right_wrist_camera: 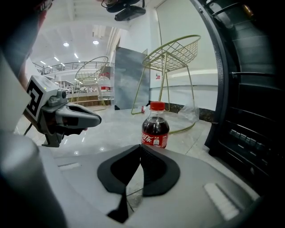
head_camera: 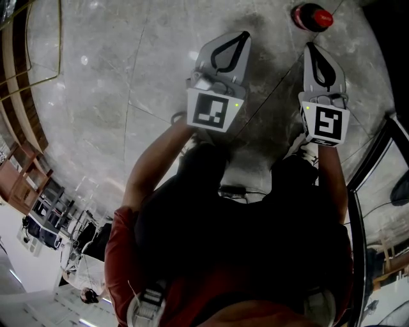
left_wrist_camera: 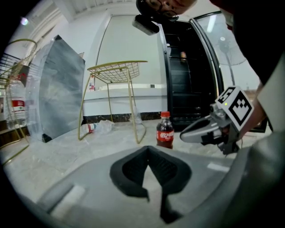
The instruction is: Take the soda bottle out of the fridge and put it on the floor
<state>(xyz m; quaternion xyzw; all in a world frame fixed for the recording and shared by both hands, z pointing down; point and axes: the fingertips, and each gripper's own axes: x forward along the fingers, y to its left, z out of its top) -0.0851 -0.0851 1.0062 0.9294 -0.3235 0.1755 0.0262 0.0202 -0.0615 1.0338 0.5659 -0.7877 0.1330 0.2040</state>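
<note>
The soda bottle (head_camera: 312, 17), dark cola with a red cap and red label, stands upright on the pale marble floor (head_camera: 115, 76). In the head view it is just beyond my right gripper (head_camera: 314, 46), off to its left. The right gripper view shows the bottle (right_wrist_camera: 155, 126) close ahead of the shut jaws of that gripper (right_wrist_camera: 139, 147), with nothing between them. My left gripper (head_camera: 245, 34) hovers beside the right one, its jaws (left_wrist_camera: 148, 149) closed and empty. From the left gripper view the bottle (left_wrist_camera: 165, 130) stands farther off, ahead and slightly right.
The black fridge (left_wrist_camera: 187, 75) stands open right behind the bottle, its door frame (head_camera: 374, 153) at my right. A gold wire chair (left_wrist_camera: 118, 71), a grey panel (left_wrist_camera: 60, 89) and a crumpled clear bottle (left_wrist_camera: 95, 128) lie beyond. The person's legs and shoes are below the grippers.
</note>
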